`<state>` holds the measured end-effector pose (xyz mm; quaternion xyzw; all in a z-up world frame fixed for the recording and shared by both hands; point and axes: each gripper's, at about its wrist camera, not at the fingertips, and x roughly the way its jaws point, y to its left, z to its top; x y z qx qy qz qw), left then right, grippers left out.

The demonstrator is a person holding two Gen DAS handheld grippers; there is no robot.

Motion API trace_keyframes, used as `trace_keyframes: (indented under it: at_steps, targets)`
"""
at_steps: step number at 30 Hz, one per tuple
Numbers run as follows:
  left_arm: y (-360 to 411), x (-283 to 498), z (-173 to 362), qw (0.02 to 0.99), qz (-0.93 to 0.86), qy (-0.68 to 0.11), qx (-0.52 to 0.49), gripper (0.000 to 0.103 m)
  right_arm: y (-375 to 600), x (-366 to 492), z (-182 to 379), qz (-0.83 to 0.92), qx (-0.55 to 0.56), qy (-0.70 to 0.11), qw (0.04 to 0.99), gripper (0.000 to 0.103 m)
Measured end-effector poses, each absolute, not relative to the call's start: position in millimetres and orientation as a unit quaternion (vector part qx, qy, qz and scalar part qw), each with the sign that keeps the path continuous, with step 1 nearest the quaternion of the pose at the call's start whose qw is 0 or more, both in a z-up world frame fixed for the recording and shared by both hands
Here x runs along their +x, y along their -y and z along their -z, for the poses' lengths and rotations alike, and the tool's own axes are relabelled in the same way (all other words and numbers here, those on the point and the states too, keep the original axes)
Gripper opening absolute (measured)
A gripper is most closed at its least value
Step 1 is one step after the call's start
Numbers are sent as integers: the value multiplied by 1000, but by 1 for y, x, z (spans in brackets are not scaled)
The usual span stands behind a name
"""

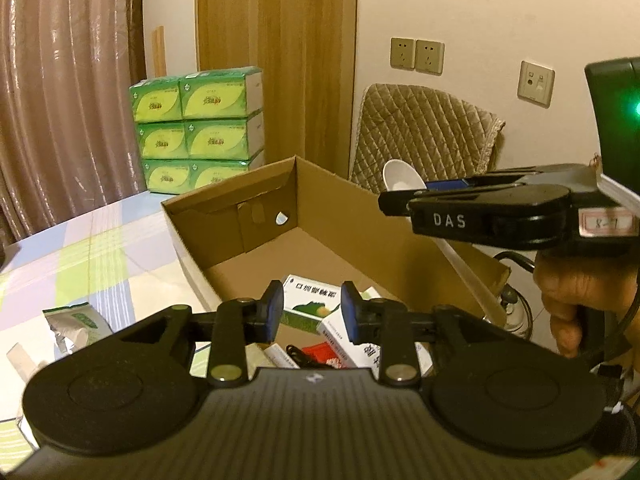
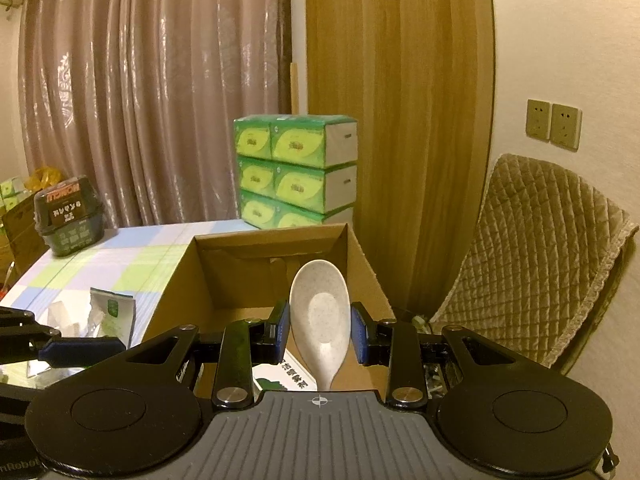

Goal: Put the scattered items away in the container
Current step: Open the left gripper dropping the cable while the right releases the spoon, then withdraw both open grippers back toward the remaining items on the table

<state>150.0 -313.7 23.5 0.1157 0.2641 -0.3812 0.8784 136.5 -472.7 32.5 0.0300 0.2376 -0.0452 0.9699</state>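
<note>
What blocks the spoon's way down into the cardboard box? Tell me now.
Nothing visible does. The right gripper holds the white spoon above the open cardboard box, whose top is uncovered. Below lie only small packages on the box floor, with bare cardboard beside them.

An open brown cardboard box point(image 1: 360, 220) sits at centre frame on the checked bench point(image 1: 100, 248), its flaps upright and a round hole in its far wall. On its floor, low in the left wrist view, lie a white-and-green medicine carton point(image 1: 310, 300), a white carton with red trim point(image 1: 340, 336), a red packet point(image 1: 320, 354) and a black cable point(image 1: 294, 354). A speckled white ceramic spoon point(image 2: 320, 312) hangs bowl-up above the box. A torn green-and-white sachet point(image 1: 76, 322) lies on the bench at lower left.
</note>
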Motion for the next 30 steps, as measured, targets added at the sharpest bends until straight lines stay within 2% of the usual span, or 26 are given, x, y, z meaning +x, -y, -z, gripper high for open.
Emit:
trace_keyframes:
  at_steps: [11, 12, 13, 14, 15, 18, 22, 27, 30]
  targets:
    - [302, 148, -20, 882, 370, -271, 110, 25, 463, 141, -33, 25, 30, -237, 971, 29]
    - [301, 148, -20, 882, 369, -271, 109, 26, 461, 142, -33, 24, 24, -235, 972, 33]
    - [300, 147, -20, 883, 368, -271, 109, 26, 459, 142, -33, 26, 16, -234, 972, 55]
    - [299, 147, -20, 883, 367, -270, 109, 26, 458, 143, -32, 25, 16, -234, 972, 64]
    - [299, 146, -20, 884, 366, -270, 109, 26, 457, 142, -32, 20, 20, -233, 972, 66]
    - [294, 146, -20, 886, 361, -270, 108, 27, 454, 140, -31, 17, 19, -237, 971, 67]
    - [286, 144, -22, 890, 353, -269, 104, 33, 451, 136, -31, 15, 20, -239, 971, 74]
    - [273, 139, -24, 894, 342, -271, 99, 34, 446, 127, -34, 16, 25, -243, 970, 76]
    - [263, 134, -25, 897, 335, -272, 97, 39, 442, 120, -37, 12, 27, -242, 970, 77]
